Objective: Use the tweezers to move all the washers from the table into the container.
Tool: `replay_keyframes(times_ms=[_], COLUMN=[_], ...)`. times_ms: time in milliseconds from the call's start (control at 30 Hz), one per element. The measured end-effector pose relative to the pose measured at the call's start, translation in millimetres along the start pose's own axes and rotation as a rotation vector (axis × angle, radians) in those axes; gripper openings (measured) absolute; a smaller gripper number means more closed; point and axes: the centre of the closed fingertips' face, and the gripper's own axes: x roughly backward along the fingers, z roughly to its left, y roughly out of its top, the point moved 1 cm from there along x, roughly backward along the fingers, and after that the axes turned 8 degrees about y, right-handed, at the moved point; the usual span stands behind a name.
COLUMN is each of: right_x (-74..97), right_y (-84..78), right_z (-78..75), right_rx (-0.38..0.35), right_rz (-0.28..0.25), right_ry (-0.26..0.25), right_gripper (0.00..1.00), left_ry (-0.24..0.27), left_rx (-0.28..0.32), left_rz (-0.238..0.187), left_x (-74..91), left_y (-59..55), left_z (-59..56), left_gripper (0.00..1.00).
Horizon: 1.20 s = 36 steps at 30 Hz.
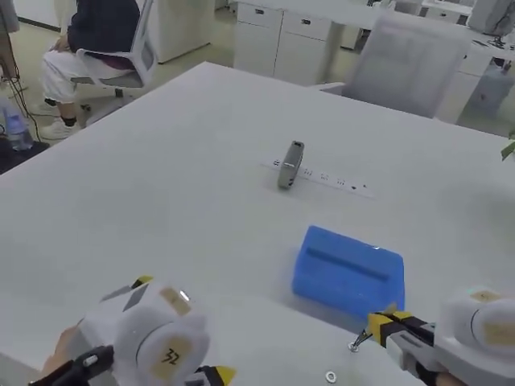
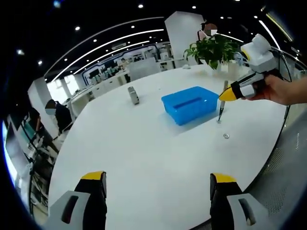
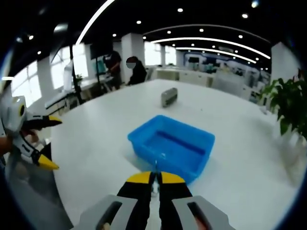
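I read the right gripper (image 3: 155, 178) as pinched narrow on the tweezers (image 1: 360, 340), their tips down at the white table (image 1: 201, 209) just beside the blue container (image 1: 348, 273). One washer (image 1: 331, 375) lies on the table near the tips. Left gripper (image 2: 158, 179): jaws wide, nothing between them.

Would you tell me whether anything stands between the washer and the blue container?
Nothing but bare table, apart from the tip of the tweezers held in the right tongs, which points down between the washer and the blue container.
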Motion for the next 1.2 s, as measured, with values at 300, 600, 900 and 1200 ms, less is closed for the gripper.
replay_keyframes(times_ms=[300, 600, 900, 1200], right_x=[-2.1, -1.8, 3.3, 20.1], right_y=[-1.3, -1.9, 9.2, 47.2], right_z=[-3.5, -1.5, 1.8, 5.1], right_rx=[0.008, 0.045, 0.022, 0.008], right_rz=[-0.003, 0.013, 0.010, -0.072], right_ry=[-0.003, -0.004, 0.016, 0.033], right_gripper=[0.01, 0.00, 0.00, 0.00], left_ry=[-0.003, -0.004, 0.021, 0.020], left_rx=[-0.003, -0.008, 0.009, 0.020], left_rz=[0.008, 0.012, -0.010, -0.013], left_x=[-0.3, -0.8, 1.3, 2.1], left_y=[-1.0, -1.7, 1.7, 2.0], left_z=[-1.1, -1.6, 4.6, 4.9], left_gripper=[0.91, 0.91, 0.91, 0.92])
